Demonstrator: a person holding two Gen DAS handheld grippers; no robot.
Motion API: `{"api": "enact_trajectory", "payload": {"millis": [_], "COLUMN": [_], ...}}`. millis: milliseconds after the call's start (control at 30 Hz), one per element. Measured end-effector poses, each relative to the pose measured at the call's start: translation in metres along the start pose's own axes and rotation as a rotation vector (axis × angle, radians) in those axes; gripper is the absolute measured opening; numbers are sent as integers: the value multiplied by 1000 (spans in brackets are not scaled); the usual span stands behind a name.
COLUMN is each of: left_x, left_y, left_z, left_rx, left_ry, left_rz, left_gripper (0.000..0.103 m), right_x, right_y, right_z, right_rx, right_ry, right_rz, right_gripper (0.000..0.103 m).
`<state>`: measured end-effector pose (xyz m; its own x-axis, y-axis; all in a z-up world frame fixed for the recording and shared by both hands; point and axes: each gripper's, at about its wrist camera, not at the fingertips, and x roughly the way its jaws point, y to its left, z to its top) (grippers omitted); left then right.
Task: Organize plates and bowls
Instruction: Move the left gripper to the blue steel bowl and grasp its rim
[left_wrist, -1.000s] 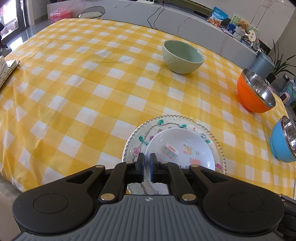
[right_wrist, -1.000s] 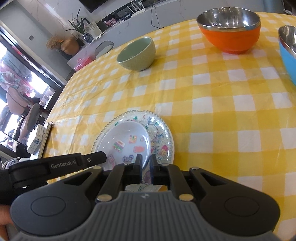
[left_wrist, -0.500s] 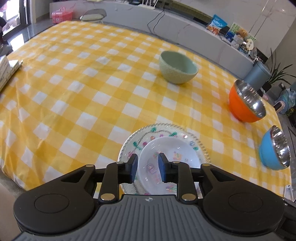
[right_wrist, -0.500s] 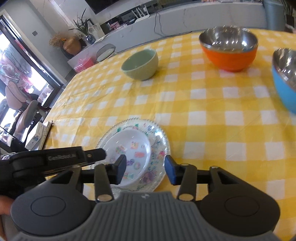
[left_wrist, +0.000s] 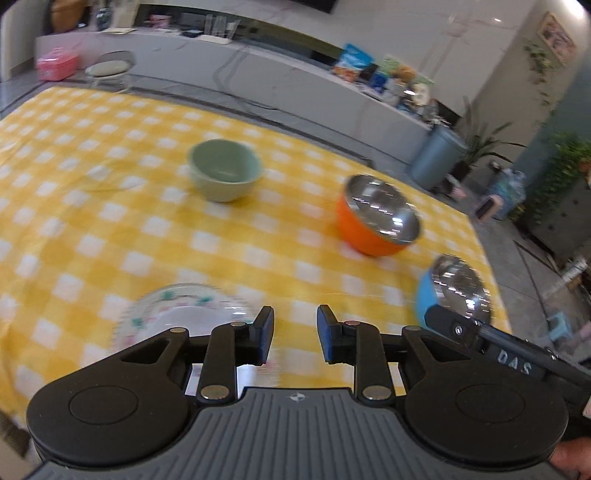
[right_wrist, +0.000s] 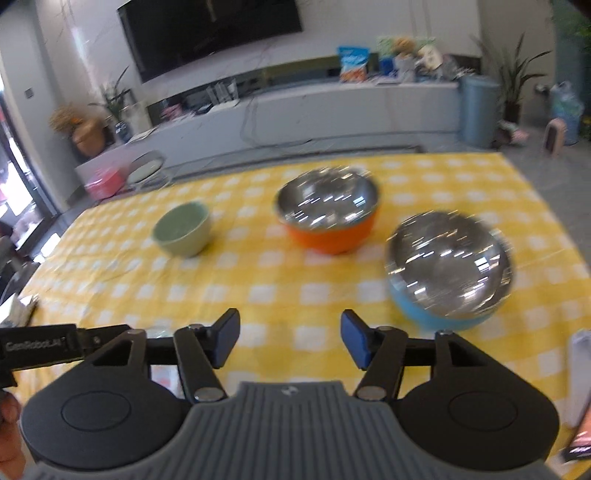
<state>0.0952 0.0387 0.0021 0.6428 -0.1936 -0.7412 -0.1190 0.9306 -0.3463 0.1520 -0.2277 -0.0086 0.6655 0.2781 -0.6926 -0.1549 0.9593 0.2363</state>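
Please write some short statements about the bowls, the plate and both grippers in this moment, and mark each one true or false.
1. The left gripper is open and holds nothing. True.
2. The right gripper is shut on the blue bowl. False: it is open and empty, and the blue bowl stands apart on the tablecloth.
3. The green bowl is stacked inside the orange bowl. False: it stands alone, to the left of the orange bowl.
4. The orange and blue bowls have shiny metal insides. True.
5. The patterned plate lies near the left gripper, at the table's near side. True.
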Motion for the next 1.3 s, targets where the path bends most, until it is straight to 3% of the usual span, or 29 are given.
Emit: {"api": "enact_trajectory", "payload": {"millis": [333, 567, 700, 833, 933, 1133, 1300], "left_x": [41, 67, 85, 101, 112, 136, 148], "left_y": [-68, -109, -123, -130, -133, -135, -137], "left_z": [-10, -12, -5, 2, 3, 2, 2], "left_rx": [143, 238, 238, 207, 197, 184, 184], "left_ry": [-3, -27, -2, 6, 13, 59, 90], "left_rz": [-66, -86, -127, -142, -155, -108, -104], "left_gripper": [38, 38, 38, 52, 55, 56, 53], "right_x": [4, 16, 29, 38, 43, 51, 64], "right_y": [-67, -104, -118, -127, -134, -147, -157], "right_z": [19, 27, 33, 36, 38, 37, 33], "right_rx": [46, 123, 182, 202, 218, 251, 303], "right_ry": [-36, -38, -18, -10, -6, 2, 66], "right_rz": [-174, -224, -242, -269, -296, -361, -340], "right_gripper": [62, 62, 62, 62, 62, 62, 61]}}
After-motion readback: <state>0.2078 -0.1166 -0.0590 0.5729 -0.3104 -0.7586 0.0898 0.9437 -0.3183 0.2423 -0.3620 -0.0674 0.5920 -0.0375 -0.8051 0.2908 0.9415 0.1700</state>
